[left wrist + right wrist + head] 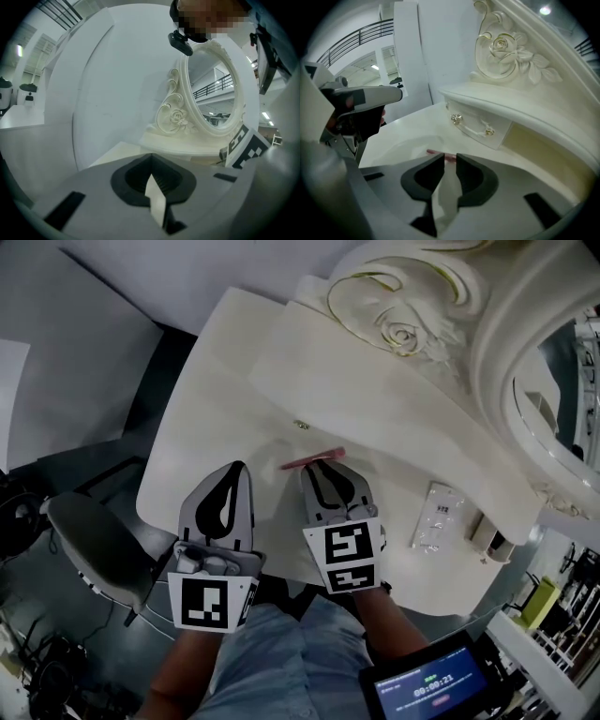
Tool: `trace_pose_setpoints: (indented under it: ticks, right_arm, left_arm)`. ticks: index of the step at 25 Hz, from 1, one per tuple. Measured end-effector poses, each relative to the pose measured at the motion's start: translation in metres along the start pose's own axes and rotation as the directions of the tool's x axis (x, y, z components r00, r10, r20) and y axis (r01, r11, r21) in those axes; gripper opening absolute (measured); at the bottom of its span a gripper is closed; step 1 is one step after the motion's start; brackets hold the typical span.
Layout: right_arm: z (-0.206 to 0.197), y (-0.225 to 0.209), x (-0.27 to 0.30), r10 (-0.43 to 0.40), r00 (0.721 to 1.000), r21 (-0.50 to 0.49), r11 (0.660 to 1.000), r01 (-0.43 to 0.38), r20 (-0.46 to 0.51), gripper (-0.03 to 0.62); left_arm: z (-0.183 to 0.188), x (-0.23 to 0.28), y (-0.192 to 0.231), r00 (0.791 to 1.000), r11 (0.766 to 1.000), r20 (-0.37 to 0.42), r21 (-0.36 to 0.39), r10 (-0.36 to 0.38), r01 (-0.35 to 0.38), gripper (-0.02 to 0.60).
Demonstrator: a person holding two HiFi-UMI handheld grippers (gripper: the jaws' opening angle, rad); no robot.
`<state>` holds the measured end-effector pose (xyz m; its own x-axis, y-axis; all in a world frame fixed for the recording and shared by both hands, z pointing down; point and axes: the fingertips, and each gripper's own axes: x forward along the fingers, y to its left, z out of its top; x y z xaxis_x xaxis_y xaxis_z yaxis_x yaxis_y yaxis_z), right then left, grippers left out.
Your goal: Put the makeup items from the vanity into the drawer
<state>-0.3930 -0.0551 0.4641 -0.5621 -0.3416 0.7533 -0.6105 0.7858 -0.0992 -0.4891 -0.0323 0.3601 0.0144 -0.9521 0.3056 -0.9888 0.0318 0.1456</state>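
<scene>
Makeup stick (312, 460), slim pink, flat on glossy vanity (216, 399); right gripper (325, 467) released, left gripper (238, 467) clenched.

A slim pink makeup stick (312, 461) lies flat before the drawer (480, 126).

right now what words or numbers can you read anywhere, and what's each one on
"00:00:21", as best it can be made out: green timer digits on the screen at the lower right of the head view. Its other lines are too small to read.
White packet on the vanity: dark print, too small to read.
Cubes on the left gripper and right gripper: black-and-white square markers only, no letters.
</scene>
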Motion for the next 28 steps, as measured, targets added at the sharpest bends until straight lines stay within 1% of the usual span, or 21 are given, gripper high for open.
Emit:
trace_pose_setpoints:
  ticks: [1, 4, 8, 12, 15, 19, 21, 25, 28]
  right_arm:
    - [0.002, 0.001, 0.001, 0.001, 1.000, -0.019, 1.000, -0.001, 0.000, 0.084]
    - [0.009, 0.003, 0.003, -0.012, 1.000, -0.087, 0.996, 0.013, 0.008, 0.117]
    - [0.014, 0.003, 0.006, -0.017, 1.000, -0.166, 0.986, 0.018, 0.004, 0.140]
    - [0.011, 0.003, 0.012, 0.022, 0.999, -0.229, 0.973, -0.030, -0.038, 0.143]
    - [0.011, 0.003, 0.014, 0.065, 0.996, -0.218, 0.973, -0.076, -0.058, 0.143]
    - [0.009, 0.008, 0.015, 0.101, 0.993, -0.179, 0.978, -0.111, -0.065, 0.110]
    - [0.009, 0.008, 0.014, 0.110, 0.992, -0.166, 0.979, -0.118, -0.059, 0.109]
    - [0.009, 0.009, 0.014, 0.118, 0.992, -0.171, 0.977, -0.125, -0.052, 0.104]
    - [0.009, 0.010, 0.013, 0.121, 0.991, -0.178, 0.976, -0.128, -0.050, 0.076]
  left_arm:
    - [0.001, 0.002, 0.001, 1.000, 1.000, 0.000, -0.001, -0.001, 0.001, 0.000]
    - [0.001, 0.005, 0.005, 1.000, 1.000, -0.002, -0.008, -0.005, 0.005, 0.000]
    - [0.002, 0.008, 0.008, 1.000, 1.000, -0.004, -0.018, -0.005, 0.005, 0.000]
    - [0.003, 0.010, 0.013, 1.000, 1.000, -0.004, -0.026, 0.003, -0.003, 0.000]
    - [0.003, 0.012, 0.017, 1.000, 0.999, -0.005, -0.034, 0.010, -0.010, 0.000]
    - [0.005, 0.012, 0.020, 1.000, 0.999, -0.003, -0.036, 0.016, -0.017, 0.000]
    - [0.007, 0.012, 0.019, 1.000, 0.999, 0.000, -0.034, 0.018, -0.018, 0.000]
    - [0.007, 0.012, 0.015, 1.000, 0.999, -0.002, -0.029, 0.019, -0.019, 0.000]
    - [0.007, 0.011, 0.010, 1.000, 1.000, -0.004, -0.023, 0.018, -0.018, 0.000]
